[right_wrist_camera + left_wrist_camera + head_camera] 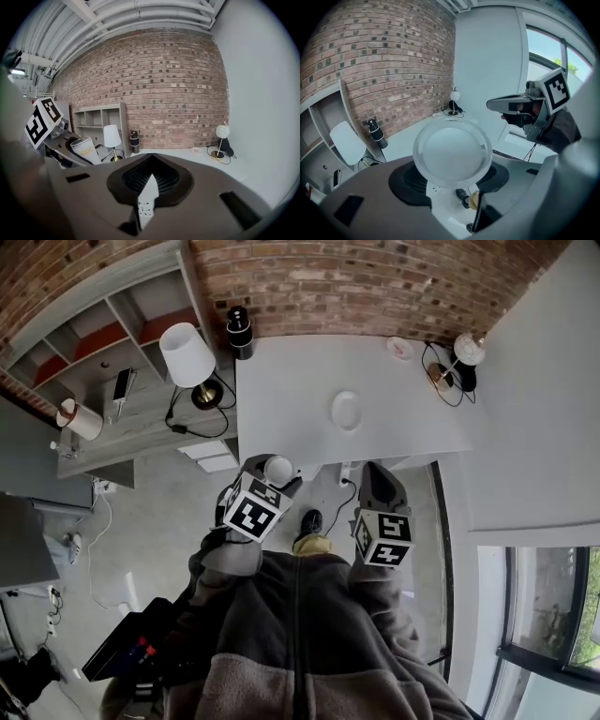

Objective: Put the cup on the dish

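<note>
A white cup [277,468] sits between the jaws of my left gripper [269,478], held off the table's near edge. In the left gripper view the cup's round end [452,152] fills the centre, and the left gripper [452,180] is shut on it. The dish [346,411], a small white plate, lies on the white table [281,399] ahead of both grippers. My right gripper [378,486] hovers beside the left one at the near edge. In its own view the right gripper [149,187] is shut with nothing in it, and the held cup [86,149] shows at the left.
At the table's far left corner stands a black bottle [240,331]. A second small dish [399,348] and a globe lamp [466,352] with cables are at the far right. A white-shade lamp [187,354] stands on the grey shelf unit [103,418] to the left.
</note>
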`<state>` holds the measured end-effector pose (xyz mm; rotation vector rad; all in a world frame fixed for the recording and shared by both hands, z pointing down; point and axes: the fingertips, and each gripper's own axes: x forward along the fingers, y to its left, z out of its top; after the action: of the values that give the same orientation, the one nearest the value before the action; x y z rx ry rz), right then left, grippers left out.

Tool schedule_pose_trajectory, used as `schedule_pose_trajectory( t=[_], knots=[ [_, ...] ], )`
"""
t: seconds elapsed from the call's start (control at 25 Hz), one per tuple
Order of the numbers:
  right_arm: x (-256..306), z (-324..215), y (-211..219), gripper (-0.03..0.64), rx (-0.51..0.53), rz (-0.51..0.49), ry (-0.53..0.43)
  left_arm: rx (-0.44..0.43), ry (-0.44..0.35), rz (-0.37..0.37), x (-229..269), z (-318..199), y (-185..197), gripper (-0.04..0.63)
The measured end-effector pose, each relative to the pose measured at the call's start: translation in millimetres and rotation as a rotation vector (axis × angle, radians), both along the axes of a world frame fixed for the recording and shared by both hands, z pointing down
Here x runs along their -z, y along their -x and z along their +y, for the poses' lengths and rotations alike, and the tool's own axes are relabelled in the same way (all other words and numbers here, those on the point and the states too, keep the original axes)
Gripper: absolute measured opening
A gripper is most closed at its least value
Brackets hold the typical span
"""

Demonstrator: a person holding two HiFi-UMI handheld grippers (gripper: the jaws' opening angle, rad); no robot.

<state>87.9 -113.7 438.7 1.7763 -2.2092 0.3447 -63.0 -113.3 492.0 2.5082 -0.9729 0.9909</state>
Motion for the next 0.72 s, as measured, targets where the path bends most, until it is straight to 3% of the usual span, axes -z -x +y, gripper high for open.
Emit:
schedule_pose_trajectory(
  t=[0.36,0.72],
  knots=[
    [1,-86,-52,0.002,0.011,-0.028,0.012,-0.001,-0.010,-0.025,10,-89,-57,0.256],
    [-15,-132,-87,0.002,0.039,-0.055,0.067,-0.045,0.001,-0.044,6,-139,-113,0.256]
  ],
)
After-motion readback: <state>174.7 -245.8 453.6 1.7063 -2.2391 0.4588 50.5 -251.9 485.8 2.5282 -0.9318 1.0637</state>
